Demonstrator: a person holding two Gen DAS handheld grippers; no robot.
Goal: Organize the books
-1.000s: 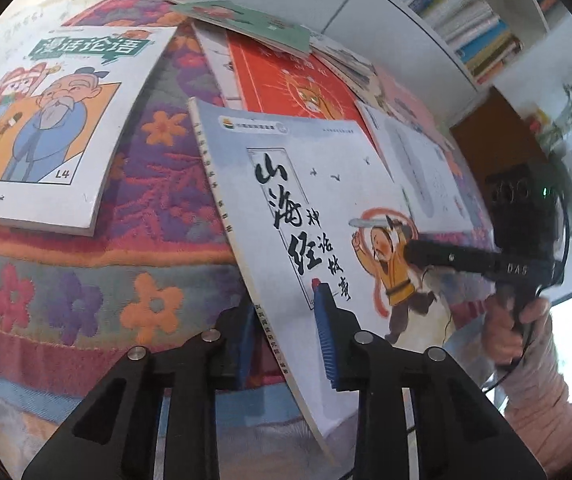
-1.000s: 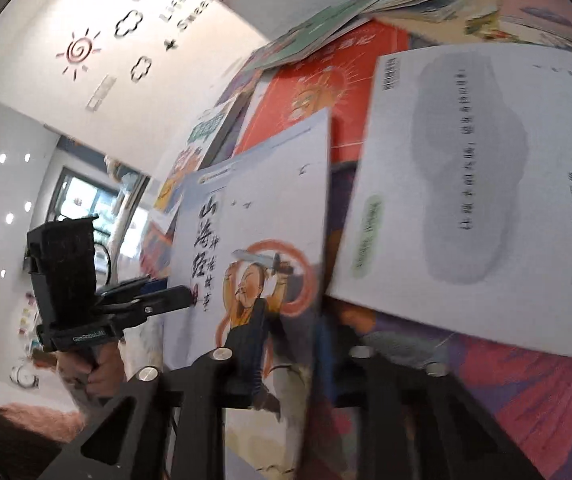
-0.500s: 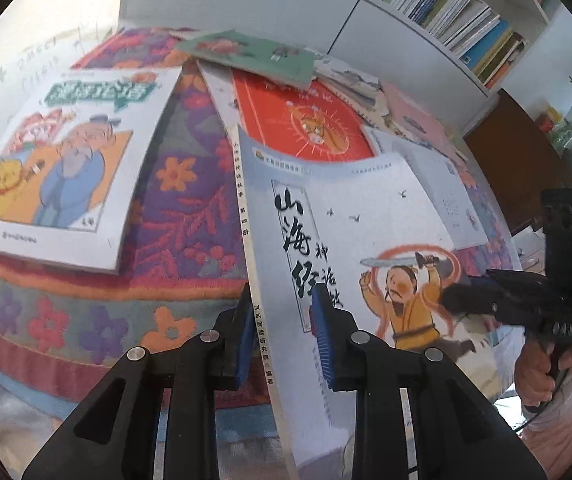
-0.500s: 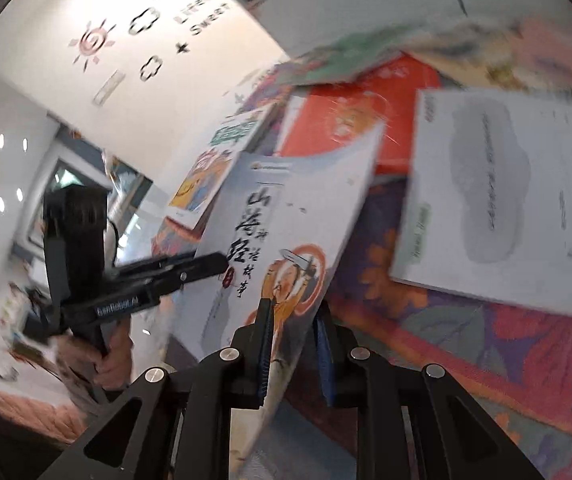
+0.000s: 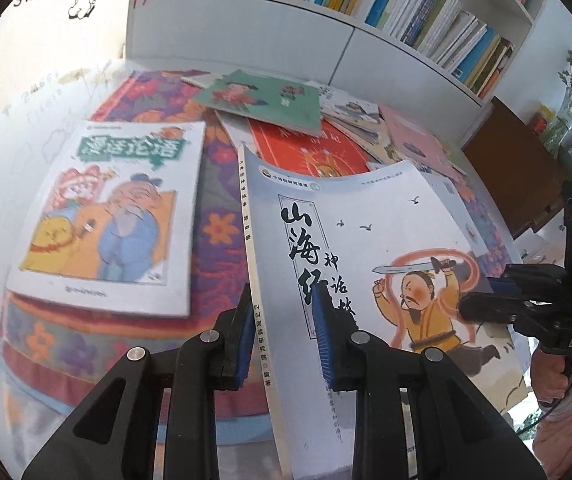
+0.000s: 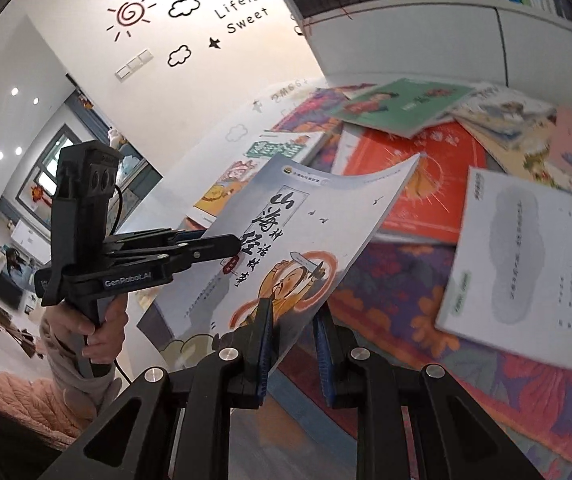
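A thin pale-blue picture book (image 5: 370, 248) with black Chinese title and a sword-waving figure is held in the air above the flowered cloth. My left gripper (image 5: 286, 332) is shut on its spine edge; it shows from the side in the right wrist view (image 6: 222, 240). My right gripper (image 6: 292, 332) is shut on the book's (image 6: 306, 232) opposite bottom corner; it shows in the left wrist view (image 5: 486, 300). The book bows slightly between the two.
Several books lie loose on the flowered cloth (image 5: 222, 200): a white cartoon book (image 5: 114, 208), a red one (image 5: 310, 148), a green one (image 5: 262, 96), a white back-cover one (image 6: 526, 256). A white bookshelf (image 5: 426, 20) full of books stands behind.
Both grippers have lifted the pale-blue book higher and tilted it up off the cloth. The views have risen, so the bookshelf and wall now show.
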